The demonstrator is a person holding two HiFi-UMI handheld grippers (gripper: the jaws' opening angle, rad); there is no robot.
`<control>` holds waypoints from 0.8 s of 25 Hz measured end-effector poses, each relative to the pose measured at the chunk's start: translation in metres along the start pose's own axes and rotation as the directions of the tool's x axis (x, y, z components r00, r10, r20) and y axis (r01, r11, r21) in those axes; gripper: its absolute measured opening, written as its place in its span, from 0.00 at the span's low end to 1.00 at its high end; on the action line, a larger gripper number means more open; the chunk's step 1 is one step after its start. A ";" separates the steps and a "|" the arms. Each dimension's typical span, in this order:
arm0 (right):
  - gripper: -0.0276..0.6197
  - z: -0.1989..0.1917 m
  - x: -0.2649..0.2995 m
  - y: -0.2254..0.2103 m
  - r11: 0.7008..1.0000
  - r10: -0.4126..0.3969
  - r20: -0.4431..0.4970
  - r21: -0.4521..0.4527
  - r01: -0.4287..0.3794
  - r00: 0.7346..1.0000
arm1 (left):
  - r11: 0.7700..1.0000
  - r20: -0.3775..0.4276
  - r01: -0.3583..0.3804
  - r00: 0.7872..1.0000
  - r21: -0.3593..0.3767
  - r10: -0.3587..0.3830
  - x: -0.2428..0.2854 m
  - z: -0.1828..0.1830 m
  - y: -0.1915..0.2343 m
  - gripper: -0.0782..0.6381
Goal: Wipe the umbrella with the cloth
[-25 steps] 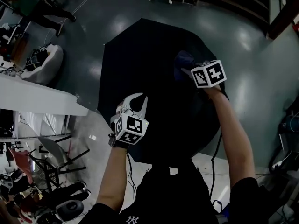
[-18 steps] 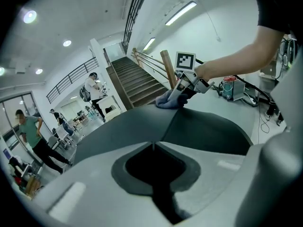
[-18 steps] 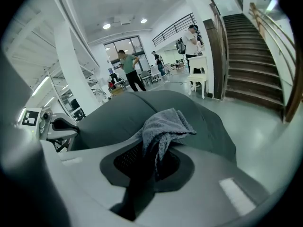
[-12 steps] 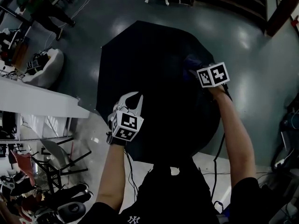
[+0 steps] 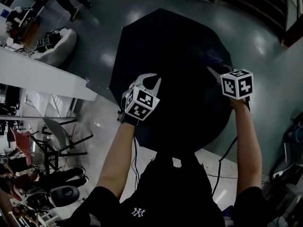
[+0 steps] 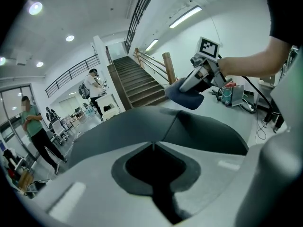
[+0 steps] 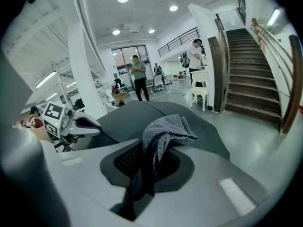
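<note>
**Cloth carried out toward the canopy's right rim**

Since half a second ago the right gripper (image 5: pixel 214 71) has slid outward across the umbrella (image 5: pixel 165 51), and the cloth (image 5: pixel 215 59) now sits near the canopy's right edge. The left gripper (image 5: pixel 148 82) has come further onto the black fabric.

The right gripper's jaws are clamped on the cloth (image 7: pixel 163 129). The grey-blue towelling is bunched between them and folds out over the front of the jaws, above the dark canopy (image 7: pixel 142 110). From the left gripper view the same cloth (image 6: pixel 184 97) hangs as a dark blue wad under the right gripper (image 6: pixel 196 79), just above the umbrella's surface (image 6: pixel 132 124).

The left gripper's jaws (image 6: pixel 152 148) are closed, tips meeting, with the canopy right in front of them. Whether they nip any fabric cannot be told.

The umbrella is open, its top facing the head camera, over a glossy grey floor (image 5: pixel 270 46). A white counter (image 5: pixel 42 77) runs along the left. The room is a tall, bright hall with a dark wooden staircase (image 7: pixel 251 65), a white chair (image 7: pixel 199 92) at its foot, and people standing further back (image 7: pixel 138 77).
</note>
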State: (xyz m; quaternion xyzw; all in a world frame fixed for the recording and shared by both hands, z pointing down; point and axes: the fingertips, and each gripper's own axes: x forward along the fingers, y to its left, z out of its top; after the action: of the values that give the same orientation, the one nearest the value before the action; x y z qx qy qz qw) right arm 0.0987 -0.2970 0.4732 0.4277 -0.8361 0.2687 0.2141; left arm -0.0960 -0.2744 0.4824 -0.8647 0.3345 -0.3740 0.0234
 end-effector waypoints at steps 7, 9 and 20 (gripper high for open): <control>0.17 -0.010 -0.007 0.114 0.978 0.198 0.035 -0.066 -0.196 0.980 | 0.998 0.016 0.036 0.999 -0.055 -0.035 -0.001 -0.002 0.002 0.14; 0.17 -0.019 -0.008 0.146 0.964 0.255 0.029 -0.079 -0.252 0.967 | 0.995 0.026 0.053 0.998 -0.079 -0.051 -0.001 -0.002 0.002 0.14; 0.17 -0.099 0.016 0.306 0.827 0.496 -0.152 -0.216 -0.519 0.855 | 0.978 0.051 0.132 0.991 -0.158 -0.126 -0.006 -0.003 0.002 0.14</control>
State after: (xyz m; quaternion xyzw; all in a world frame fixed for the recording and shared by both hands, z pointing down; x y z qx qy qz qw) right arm -0.1514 -0.0942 0.4764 0.1473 -0.9361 0.2278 0.2240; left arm -0.1026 -0.2714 0.4802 -0.8910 0.3062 -0.3289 -0.0644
